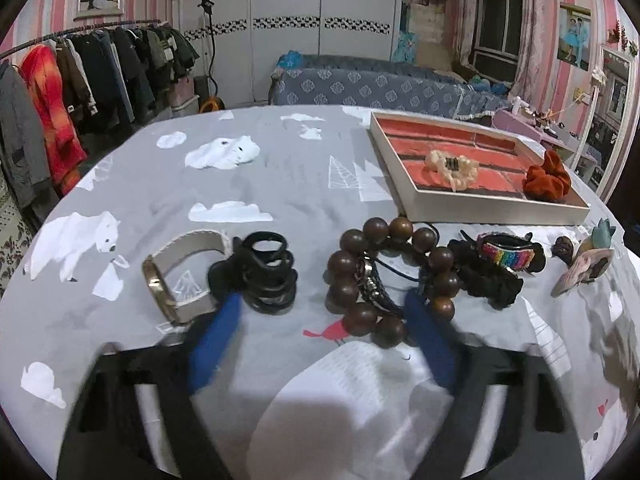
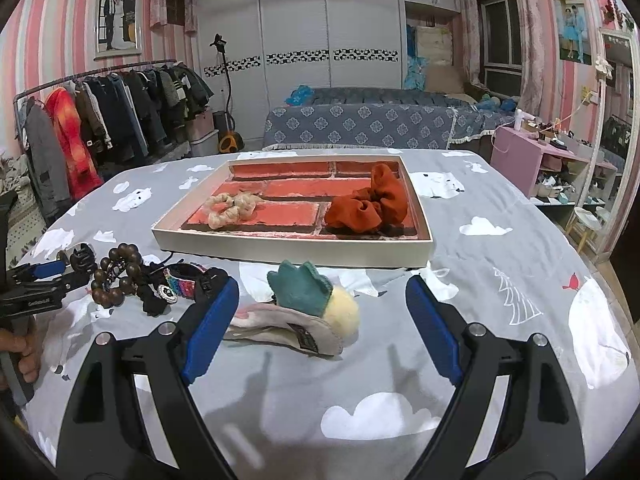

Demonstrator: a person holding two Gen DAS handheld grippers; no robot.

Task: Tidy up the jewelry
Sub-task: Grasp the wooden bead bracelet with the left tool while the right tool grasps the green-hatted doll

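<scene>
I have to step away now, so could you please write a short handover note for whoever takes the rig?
Left gripper: open, low over the bead bracelet, holding nothing.
Right gripper: open, around the pineapple clip, not yet closed.
Done: cream scrunchie and rust scrunchie lie in the tray.
Left on the bedspread: bead bracelet, watch, black claw clip, rainbow band, black scrunchie, pineapple clip.

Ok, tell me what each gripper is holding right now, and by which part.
Nothing. The left gripper is open above the wooden bead bracelet; the right gripper is open around the pineapple hair clip, not clamped.
</scene>
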